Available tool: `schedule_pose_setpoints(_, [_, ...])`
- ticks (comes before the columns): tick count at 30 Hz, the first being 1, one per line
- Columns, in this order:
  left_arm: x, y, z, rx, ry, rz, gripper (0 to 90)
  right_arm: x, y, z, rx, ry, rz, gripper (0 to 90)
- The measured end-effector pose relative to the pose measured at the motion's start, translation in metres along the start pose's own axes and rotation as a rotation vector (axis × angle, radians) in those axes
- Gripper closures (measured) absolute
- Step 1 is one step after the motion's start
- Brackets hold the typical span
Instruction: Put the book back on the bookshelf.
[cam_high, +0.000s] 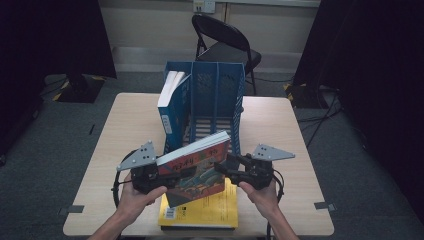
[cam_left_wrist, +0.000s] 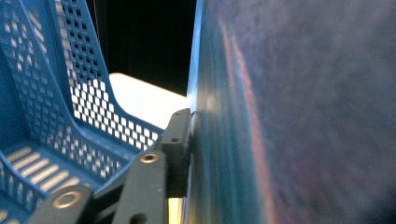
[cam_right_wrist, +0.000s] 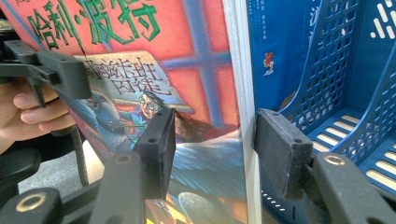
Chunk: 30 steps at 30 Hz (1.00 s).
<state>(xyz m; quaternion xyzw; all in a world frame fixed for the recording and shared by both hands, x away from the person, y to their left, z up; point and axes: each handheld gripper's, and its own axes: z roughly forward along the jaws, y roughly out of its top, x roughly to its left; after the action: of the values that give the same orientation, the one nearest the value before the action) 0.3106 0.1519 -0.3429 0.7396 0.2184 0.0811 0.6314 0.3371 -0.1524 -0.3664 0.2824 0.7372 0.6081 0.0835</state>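
Observation:
A book with a red picture cover hangs tilted over the table's front, held between both grippers. My left gripper grips its left end; in the left gripper view one pad lies flat against the book's glossy cover, and the other jaw is hidden behind it. My right gripper holds the right end. In the right gripper view the right gripper has one pad on the front of the book and the other on its back, beside the page edge.
A blue three-slot file rack stands mid-table behind the held book, with a blue book upright in its left slot. A yellow book lies flat at the front edge of the table. A black folding chair stands beyond.

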Motion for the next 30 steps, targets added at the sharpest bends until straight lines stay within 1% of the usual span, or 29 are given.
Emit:
schedule_pose_setpoints(1, [-0.001, 0.0, 0.0, 0.006, 0.01, 0.003, 60.6, 0.0, 0.0, 0.0, 0.001, -0.003, -0.002, 48.6])
schedule_pose_setpoints(2, [-0.002, 0.001, -0.002, 0.03, 0.03, 0.009, 63.5, 0.0, 0.0, 0.0, 0.001, -0.004, -0.003, 48.9])
schedule_pose_setpoints(3, [-0.004, 0.001, -0.001, 0.024, 0.045, 0.013, 63.5, 0.0, 0.0, 0.0, 0.001, -0.004, -0.003, 48.9])
schedule_pose_setpoints(4, [-0.005, 0.0, -0.001, 0.013, 0.05, 0.014, 64.0, 0.0, 0.0, 0.001, 0.0, -0.004, -0.005, 49.2])
schedule_pose_setpoints(5, [-0.006, 0.0, 0.0, 0.003, 0.049, 0.017, 64.2, 0.0, 0.0, 0.001, 0.002, -0.007, -0.004, 49.2])
schedule_pose_setpoints(6, [-0.007, 0.0, 0.001, 0.002, 0.057, 0.017, 64.4, 0.0, 0.0, 0.001, 0.003, -0.008, -0.005, 49.1])
schedule_pose_setpoints(7, [-0.007, 0.0, 0.001, -0.001, 0.049, 0.024, 63.8, 0.0, 0.0, 0.001, 0.005, -0.01, -0.004, 49.4])
schedule_pose_setpoints(8, [-0.006, 0.0, 0.001, 0.001, 0.055, 0.021, 62.8, 0.0, 0.001, 0.001, 0.007, -0.011, -0.004, 49.6])
schedule_pose_setpoints(9, [-0.006, 0.0, 0.0, -0.003, 0.064, 0.016, 64.8, 0.0, 0.001, 0.001, 0.007, -0.009, -0.006, 49.7])
schedule_pose_setpoints(10, [-0.006, -0.001, 0.0, -0.005, 0.065, 0.015, 69.3, 0.0, 0.001, 0.001, 0.009, -0.009, -0.006, 49.8])
schedule_pose_setpoints(11, [-0.005, -0.001, 0.0, -0.013, 0.07, 0.003, 69.3, 0.0, 0.001, 0.001, 0.009, -0.009, -0.006, 49.8])
schedule_pose_setpoints(12, [-0.004, -0.001, 0.0, -0.009, 0.076, -0.003, 71.9, 0.0, 0.001, 0.001, 0.009, -0.007, -0.008, 50.0])
schedule_pose_setpoints(13, [-0.002, -0.001, 0.0, -0.009, 0.084, -0.001, 72.5, 0.0, 0.001, 0.002, 0.013, -0.009, -0.015, 49.7])
schedule_pose_setpoints(14, [-0.002, -0.001, -0.001, -0.005, 0.089, -0.004, 73.0, 0.0, 0.001, 0.003, 0.021, -0.01, -0.024, 48.4])
schedule_pose_setpoints(15, [-0.002, -0.001, -0.001, -0.005, 0.089, -0.004, 73.2, 0.0, 0.001, 0.003, 0.021, -0.01, -0.024, 48.4])
schedule_pose_setpoints(16, [-0.002, -0.001, -0.001, -0.006, 0.092, -0.002, 73.2, 0.0, 0.001, 0.004, 0.027, -0.013, -0.024, 46.6])
schedule_pose_setpoints(17, [-0.002, -0.001, -0.001, -0.003, 0.096, -0.001, 73.5, 0.001, 0.001, 0.005, 0.028, -0.012, -0.02, 44.8])
schedule_pose_setpoints(18, [-0.001, -0.001, -0.001, -0.008, 0.09, -0.003, 73.6, 0.001, 0.001, 0.006, 0.033, -0.007, -0.012, 42.9])
schedule_pose_setpoints(19, [-0.001, -0.001, -0.001, -0.008, 0.09, -0.003, 73.7, 0.001, 0.001, 0.006, 0.033, -0.007, -0.012, 42.9])
schedule_pose_setpoints(20, [-0.001, -0.001, -0.002, -0.008, 0.093, 0.001, 73.7, 0.001, -0.001, 0.005, 0.041, -0.015, -0.006, 40.2])
schedule_pose_setpoints(21, [-0.001, -0.001, -0.002, -0.008, 0.093, 0.001, 73.8, 0.001, -0.001, 0.005, 0.041, -0.015, -0.006, 40.2])
schedule_pose_setpoints(22, [-0.002, -0.001, -0.002, -0.011, 0.104, 0.01, 73.8, -0.001, -0.003, 0.003, 0.047, -0.033, 0.0, 37.3])
schedule_pose_setpoints(23, [-0.002, -0.001, -0.002, -0.011, 0.104, 0.01, 73.8, -0.001, -0.003, 0.003, 0.047, -0.033, 0.0, 37.3])
schedule_pose_setpoints(28, [-0.001, -0.001, -0.003, -0.009, 0.113, -0.006, 73.8, -0.007, -0.015, -0.013, 0.066, -0.07, 0.023, 36.3])
schedule_pose_setpoints(30, [0.0, 0.0, -0.003, -0.012, 0.107, -0.012, 73.9, -0.01, -0.022, -0.02, 0.083, -0.086, 0.034, 36.0])
